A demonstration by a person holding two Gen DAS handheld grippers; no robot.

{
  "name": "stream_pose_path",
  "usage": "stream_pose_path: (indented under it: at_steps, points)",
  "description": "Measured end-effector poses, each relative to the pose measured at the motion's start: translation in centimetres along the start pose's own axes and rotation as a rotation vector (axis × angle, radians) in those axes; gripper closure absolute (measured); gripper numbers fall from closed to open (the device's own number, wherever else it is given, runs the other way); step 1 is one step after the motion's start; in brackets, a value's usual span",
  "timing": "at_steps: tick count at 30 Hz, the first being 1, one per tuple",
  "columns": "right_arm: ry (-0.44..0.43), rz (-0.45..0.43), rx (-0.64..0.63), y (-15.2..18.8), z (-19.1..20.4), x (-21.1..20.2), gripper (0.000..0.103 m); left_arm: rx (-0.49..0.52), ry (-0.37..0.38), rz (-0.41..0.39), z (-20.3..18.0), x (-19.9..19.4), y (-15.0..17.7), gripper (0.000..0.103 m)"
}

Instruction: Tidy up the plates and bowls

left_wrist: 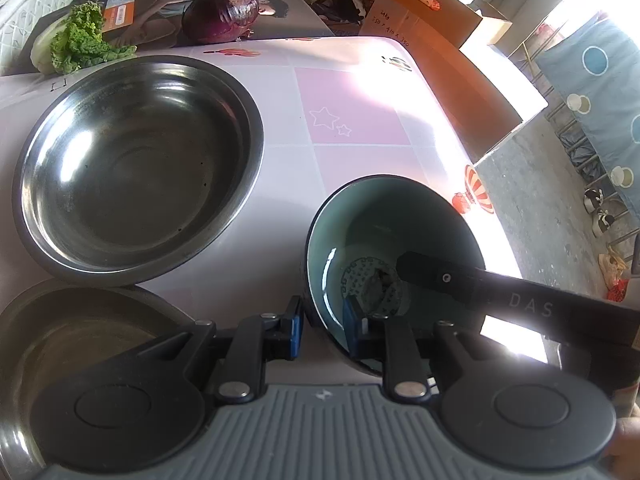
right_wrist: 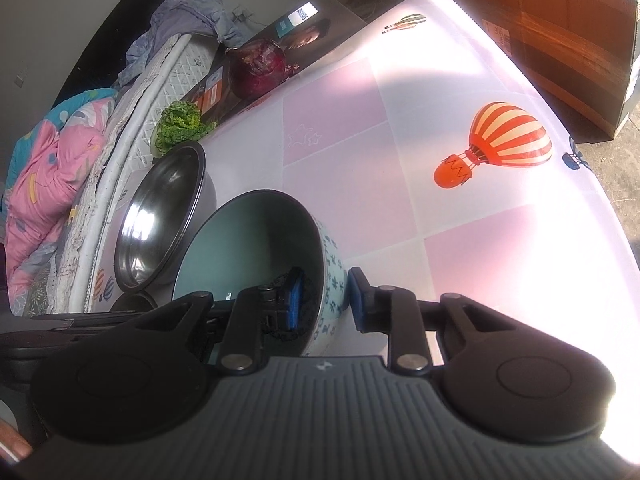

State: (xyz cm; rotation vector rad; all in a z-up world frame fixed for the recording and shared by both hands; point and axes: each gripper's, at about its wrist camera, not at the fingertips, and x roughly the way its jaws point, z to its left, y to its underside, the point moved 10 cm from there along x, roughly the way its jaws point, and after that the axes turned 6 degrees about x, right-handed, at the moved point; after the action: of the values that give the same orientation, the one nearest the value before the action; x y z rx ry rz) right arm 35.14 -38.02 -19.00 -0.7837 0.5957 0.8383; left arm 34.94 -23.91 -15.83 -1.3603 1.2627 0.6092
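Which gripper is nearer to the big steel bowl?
Left. The left gripper clamps the ceramic bowl wall nearest the big steel bowl; the right gripper clamps the far wall.

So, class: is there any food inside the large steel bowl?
No, the large steel bowl shows only bare metal; the red onion and lettuce lie beyond it.

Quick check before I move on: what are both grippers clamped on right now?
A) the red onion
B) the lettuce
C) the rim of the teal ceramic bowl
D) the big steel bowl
C: the left gripper and the right gripper each straddle the wall of the teal ceramic bowl, one pad inside and one outside.
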Motion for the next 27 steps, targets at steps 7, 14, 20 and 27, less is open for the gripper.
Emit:
stream_pose_path:
  at_steps: [7,14,20,27]
  points:
    - [-0.008,-0.001,0.009,-0.28,-0.08,0.16,0.080,-0.008,0.006,0.012,-0.19,0.63,0.17,0.083]
    - [-0.007,-0.007,0.005,-0.26,-0.08,-0.05,0.080,0.006,0.008,0.011,-0.27,0.45,0.18,0.083]
    - [0.007,-0.020,-0.030,-0.17,0.47,-0.29,0.080,0.018,0.001,0.012,-0.37,0.44,0.17,0.083]
    - [0.001,-0.024,-0.028,-0.37,0.48,-0.57,0.080,0.024,0.005,0.005,-0.49,0.17,-0.07,0.083]
